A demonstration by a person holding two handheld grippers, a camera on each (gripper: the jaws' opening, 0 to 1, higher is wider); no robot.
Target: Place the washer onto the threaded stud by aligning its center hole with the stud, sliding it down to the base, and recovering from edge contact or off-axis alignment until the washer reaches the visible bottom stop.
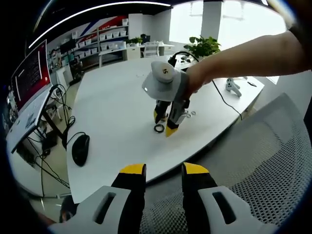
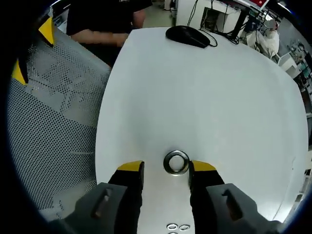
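A metal ring washer (image 2: pixel 176 162) lies flat on the white table (image 2: pixel 204 97). It sits between the yellow tips of my right gripper (image 2: pixel 166 167), closer to the right-hand tip. That gripper is open, its jaws wider than the washer. In the left gripper view the same washer (image 1: pixel 159 128) looks dark on the table (image 1: pixel 117 112). The right gripper (image 1: pixel 164 123), held by a person's hand, points down at it. My left gripper (image 1: pixel 164 169) is open and holds nothing. It hangs off the table's near edge, above a mesh chair.
Small washers (image 2: pixel 178 227) lie just behind the right gripper, also seen as small washers (image 1: pixel 188 114). A black mouse (image 2: pixel 187 35) with its cable sits near the table's edge. A grey mesh chair back (image 1: pixel 253 161) stands against that edge. A white object (image 1: pixel 233 87) lies further off.
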